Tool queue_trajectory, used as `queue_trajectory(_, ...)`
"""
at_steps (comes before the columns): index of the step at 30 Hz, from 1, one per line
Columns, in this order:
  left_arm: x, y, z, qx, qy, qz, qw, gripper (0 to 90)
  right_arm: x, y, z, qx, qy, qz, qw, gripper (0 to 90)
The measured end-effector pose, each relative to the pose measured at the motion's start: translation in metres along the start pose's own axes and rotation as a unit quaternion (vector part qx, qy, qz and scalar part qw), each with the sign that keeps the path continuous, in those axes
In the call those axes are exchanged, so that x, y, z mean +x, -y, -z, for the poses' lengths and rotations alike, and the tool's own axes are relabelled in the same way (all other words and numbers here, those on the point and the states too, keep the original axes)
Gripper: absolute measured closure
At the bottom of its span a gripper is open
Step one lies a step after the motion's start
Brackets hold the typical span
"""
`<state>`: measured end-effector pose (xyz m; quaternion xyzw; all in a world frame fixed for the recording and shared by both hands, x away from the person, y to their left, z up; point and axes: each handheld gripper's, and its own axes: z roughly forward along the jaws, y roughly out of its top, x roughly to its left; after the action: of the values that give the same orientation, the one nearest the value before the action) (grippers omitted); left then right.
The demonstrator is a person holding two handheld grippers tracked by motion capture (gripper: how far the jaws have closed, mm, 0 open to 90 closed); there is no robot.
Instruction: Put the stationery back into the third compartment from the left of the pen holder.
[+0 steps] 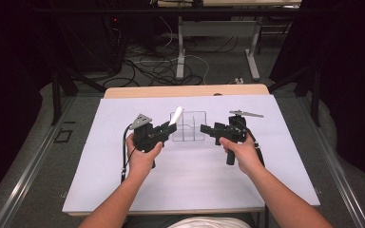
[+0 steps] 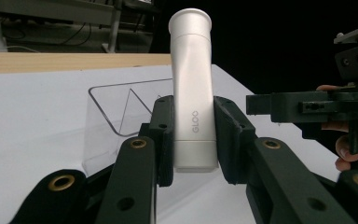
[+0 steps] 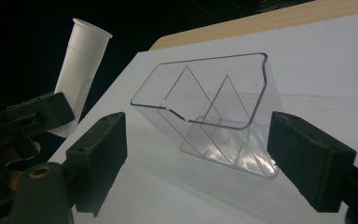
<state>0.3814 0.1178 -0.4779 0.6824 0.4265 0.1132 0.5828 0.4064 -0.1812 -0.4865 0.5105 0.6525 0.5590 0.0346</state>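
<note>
White tabletop [image 1: 123,190] under me: my left tool [image 2: 193,140] clamps a white tube [image 2: 193,93] just beside the clear divided tray [image 3: 214,116]; my right tool [image 3: 196,158] gapes, empty, facing that tray.

White sheet [image 1: 190,180] covering wooden table [image 1: 185,90]; behind it, grey floor w/ tangled black cables [image 1: 147,71] & white desk legs [image 1: 180,47].
</note>
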Motion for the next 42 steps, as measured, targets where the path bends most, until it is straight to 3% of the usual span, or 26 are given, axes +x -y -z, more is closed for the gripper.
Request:
queue_trajectory(5, 0.005, -0.002, 0.004, -0.006, -0.002, 0.01, 0.9999, 71.0, 0.011, -0.009, -0.007, -0.012, -0.005, -0.001, 0.9999, 24.1)
queue_trajectory(17, 0.006, -0.002, 0.005, -0.013, -0.006, 0.016, 0.9998, 71.0, 0.04, -0.02, -0.032, 0.03, -0.025, -0.016, 0.9991, 25.1)
queue_trajectory(21, 0.008, -0.002, 0.006, -0.012, -0.011, 0.019, 0.9997, 71.0, 0.044, -0.022, -0.036, 0.031, -0.028, -0.022, 0.9989, 25.7)
queue_trajectory(31, 0.012, -0.001, 0.008, -0.014, -0.018, 0.027, 0.9994, 71.0, 0.047, -0.03, -0.046, 0.033, -0.041, -0.067, 0.9963, 27.1)
queue_trajectory(35, 0.01, 0.0, 0.005, -0.011, -0.015, 0.024, 0.9995, 71.0, 0.048, -0.029, -0.049, 0.028, -0.042, -0.085, 0.9951, 29.7)
queue_trajectory(42, 0.0, 0.003, 0.0, -0.01, -0.005, 0.017, 0.9998, 71.0, 0.048, -0.028, -0.053, 0.031, -0.064, -0.111, 0.9912, 36.5)
